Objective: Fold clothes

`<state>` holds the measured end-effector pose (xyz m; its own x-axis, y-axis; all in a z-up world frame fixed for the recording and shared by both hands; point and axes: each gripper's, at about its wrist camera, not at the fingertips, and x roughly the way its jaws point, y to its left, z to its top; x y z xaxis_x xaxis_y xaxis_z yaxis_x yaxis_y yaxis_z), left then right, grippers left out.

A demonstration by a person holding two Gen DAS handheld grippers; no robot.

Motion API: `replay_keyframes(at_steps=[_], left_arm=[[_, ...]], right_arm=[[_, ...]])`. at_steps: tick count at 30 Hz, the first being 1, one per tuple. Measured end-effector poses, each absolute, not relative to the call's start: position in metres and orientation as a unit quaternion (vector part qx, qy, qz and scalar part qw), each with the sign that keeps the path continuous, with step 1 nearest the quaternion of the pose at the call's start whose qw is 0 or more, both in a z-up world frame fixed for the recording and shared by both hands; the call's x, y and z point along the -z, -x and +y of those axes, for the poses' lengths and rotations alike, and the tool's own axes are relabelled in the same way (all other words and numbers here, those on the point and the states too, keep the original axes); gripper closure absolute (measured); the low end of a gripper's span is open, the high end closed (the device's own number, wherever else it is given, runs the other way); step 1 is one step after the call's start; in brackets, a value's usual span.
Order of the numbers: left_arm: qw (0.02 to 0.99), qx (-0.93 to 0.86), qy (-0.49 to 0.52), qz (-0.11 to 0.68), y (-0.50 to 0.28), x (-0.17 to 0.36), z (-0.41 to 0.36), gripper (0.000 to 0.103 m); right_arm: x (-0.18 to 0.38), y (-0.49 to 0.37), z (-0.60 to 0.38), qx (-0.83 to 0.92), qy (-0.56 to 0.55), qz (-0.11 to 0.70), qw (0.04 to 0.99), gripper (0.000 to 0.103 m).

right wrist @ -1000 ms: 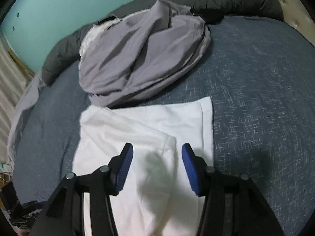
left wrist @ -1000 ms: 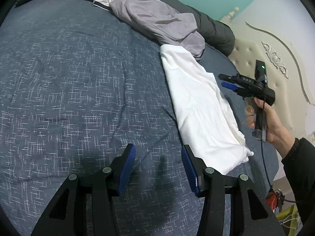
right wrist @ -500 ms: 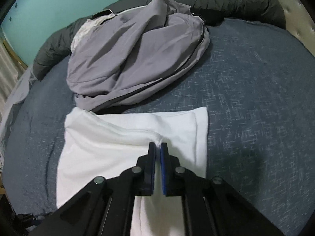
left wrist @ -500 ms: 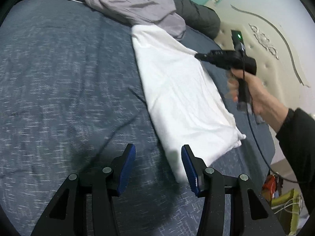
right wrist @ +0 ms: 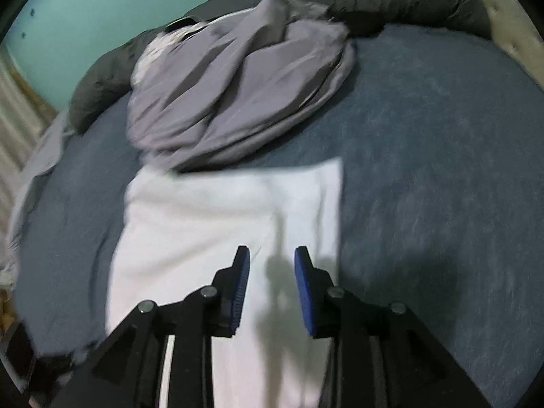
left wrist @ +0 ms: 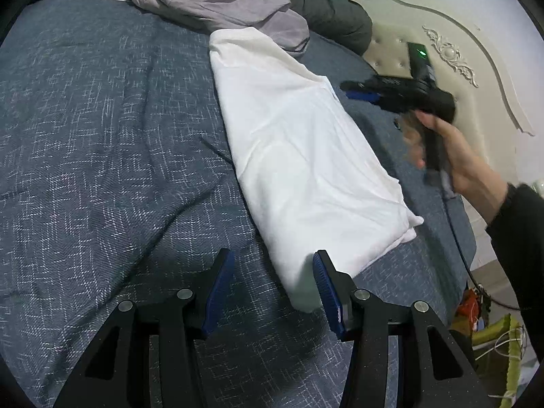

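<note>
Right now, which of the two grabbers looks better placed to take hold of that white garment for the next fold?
Probably the left gripper: the near corner of the white garment already lies between its open jaws. The right gripper hangs over the cloth's middle; its jaws have just been opening, holding nothing.

Right view: motion-blurred throughout; bedspread (right wrist: pixel 425 142) weave unreadable.
White garment (right wrist: pixel 210 224): near end cut off by the lower edge, partly behind the right gripper (right wrist: pixel 272 272).
Grey garment (left wrist: pixel 217 0): top cropped in the left view.
Right hand (left wrist: pixel 455 156): fingers blurred.
Clutter (left wrist: pixel 489 319) at the right edge: too small to identify.
</note>
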<state>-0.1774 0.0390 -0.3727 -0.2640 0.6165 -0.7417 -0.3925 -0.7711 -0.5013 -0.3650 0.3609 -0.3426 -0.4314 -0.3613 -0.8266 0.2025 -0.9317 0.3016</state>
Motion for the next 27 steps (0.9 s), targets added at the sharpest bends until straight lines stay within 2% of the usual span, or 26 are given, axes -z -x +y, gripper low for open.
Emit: replay_keyframes(at_steps=[9,11,17,24,27], left_arm=[[0.317,-0.789,0.517,-0.102,0.176,0.375,0.041,0.051],[0.316,-0.789,0.517,-0.098,0.176,0.375,0.041,0.051],[0.318,-0.788,0.518,-0.094,0.176,0.376,0.044,0.051],[0.318,-0.785,0.522,-0.099,0.178,0.378,0.041,0.049],[0.318,-0.786,0.522,-0.097,0.178,0.378,0.038,0.048]], right_arm=[[0.365,0.309,0.365,0.797,-0.566,-0.069,0.198,0.076],[0.368,0.303,0.367,0.795,-0.565,-0.074,0.206,0.097],[0.371,0.305,0.391,0.801,-0.549,-0.13,0.201,0.1],[0.367,0.298,0.404,0.803,-0.546,-0.156,0.182,0.099],[0.355,0.286,0.406,0.807,-0.538,-0.158,0.188,0.089]])
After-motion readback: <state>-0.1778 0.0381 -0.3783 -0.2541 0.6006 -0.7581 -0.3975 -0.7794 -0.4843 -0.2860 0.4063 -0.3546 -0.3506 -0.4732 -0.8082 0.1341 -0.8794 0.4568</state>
